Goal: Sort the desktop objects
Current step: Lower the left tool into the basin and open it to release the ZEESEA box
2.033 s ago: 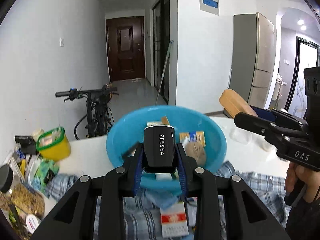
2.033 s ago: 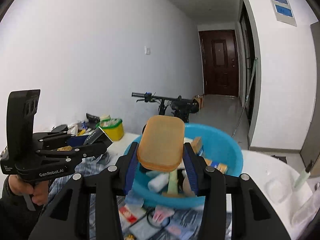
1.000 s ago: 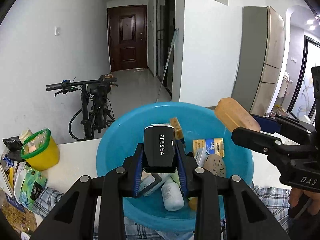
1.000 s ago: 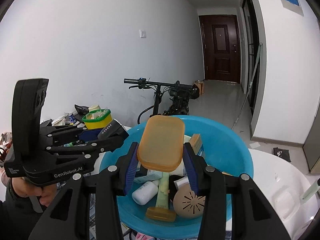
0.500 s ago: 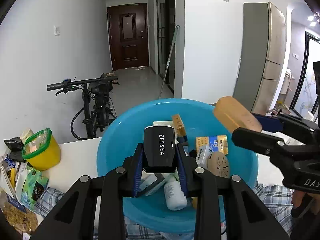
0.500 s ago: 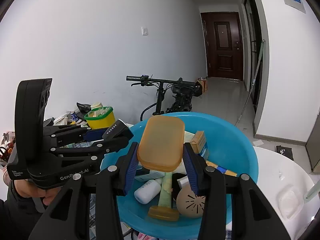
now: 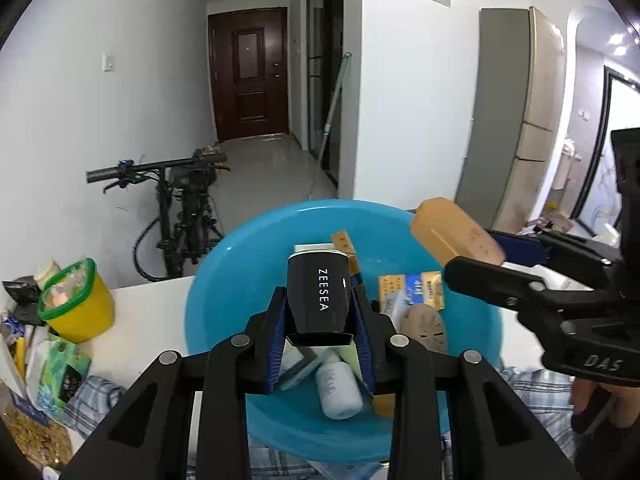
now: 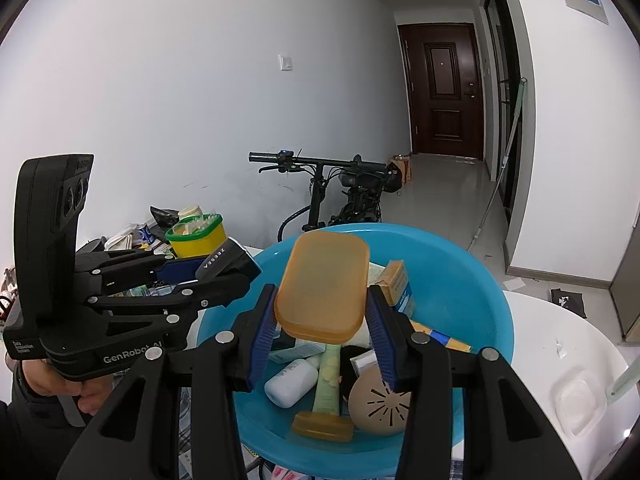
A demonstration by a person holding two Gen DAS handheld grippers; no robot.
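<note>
We've got both items up over the round blue plastic basin [image 7: 224, 280], prob. so each can drop straight in w/ the rest. Left hand-held gripper [image 7: 320, 330] is pinching the black ZEESEA box [image 7: 318, 294] by its sides, label up. Right hand-held gripper [image 8: 322, 330] is clamped on the translucent orange soap case [image 8: 322, 286] by its long edges, approx. upright above the white bottle [image 8: 290, 382] and green tube [image 8: 329, 376] already inside. Basin sits on the white surface [image 8: 560, 340].
</note>
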